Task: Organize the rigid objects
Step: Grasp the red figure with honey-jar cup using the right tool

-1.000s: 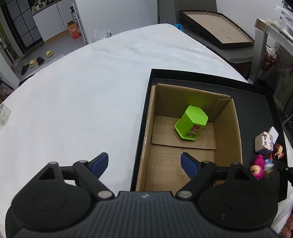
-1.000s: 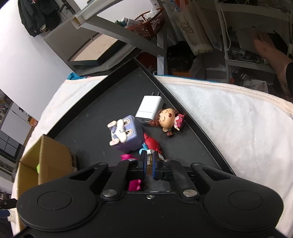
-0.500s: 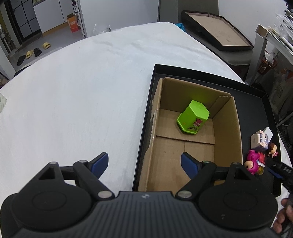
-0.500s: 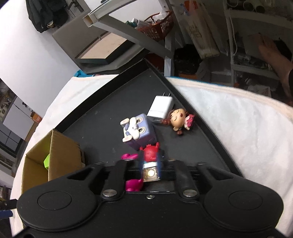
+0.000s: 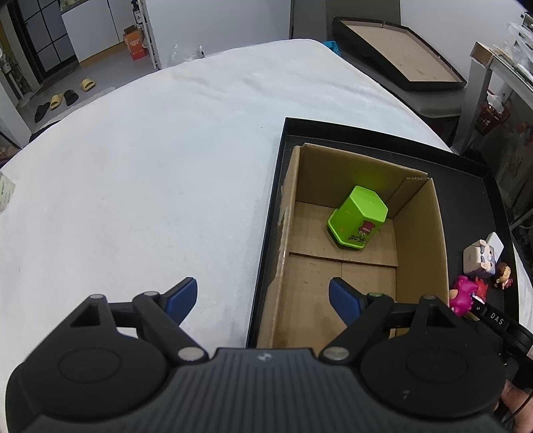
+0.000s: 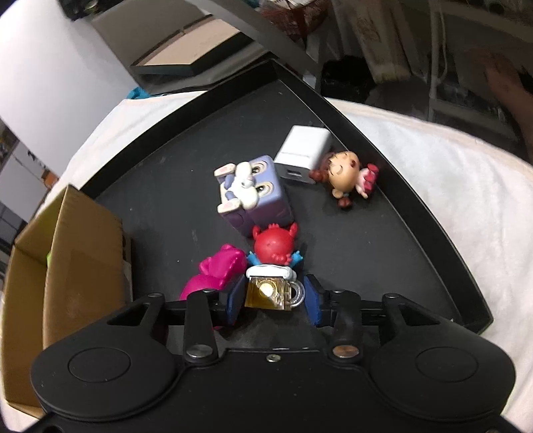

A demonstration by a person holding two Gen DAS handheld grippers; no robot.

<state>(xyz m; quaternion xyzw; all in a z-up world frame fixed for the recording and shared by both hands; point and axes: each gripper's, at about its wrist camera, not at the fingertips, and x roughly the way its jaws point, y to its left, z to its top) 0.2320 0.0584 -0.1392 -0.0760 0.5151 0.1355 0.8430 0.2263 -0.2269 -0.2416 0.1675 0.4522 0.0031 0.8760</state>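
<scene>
The table cover (image 5: pixel 150 160) is white cloth, soft and slightly fuzzy. The tray (image 6: pixel 383 239) looks like matt black plastic or board. The box (image 5: pixel 419 239) is plain brown corrugated cardboard, dull and creased. The green container (image 5: pixel 358 218) is smooth, glossy plastic with a printed sticker. The red figurine (image 6: pixel 273 248), pink figurine (image 6: pixel 216 273) and purple cube toy (image 6: pixel 253 196) are shiny moulded plastic. The charger (image 6: pixel 304 150) is smooth white plastic. The padlock (image 6: pixel 271 293) looks like brass-coloured metal.

grey floor (image 5: pixel 100 71), white cabinet (image 5: pixel 90 26), slippers (image 5: pixel 60 98) by doorway.
</scene>
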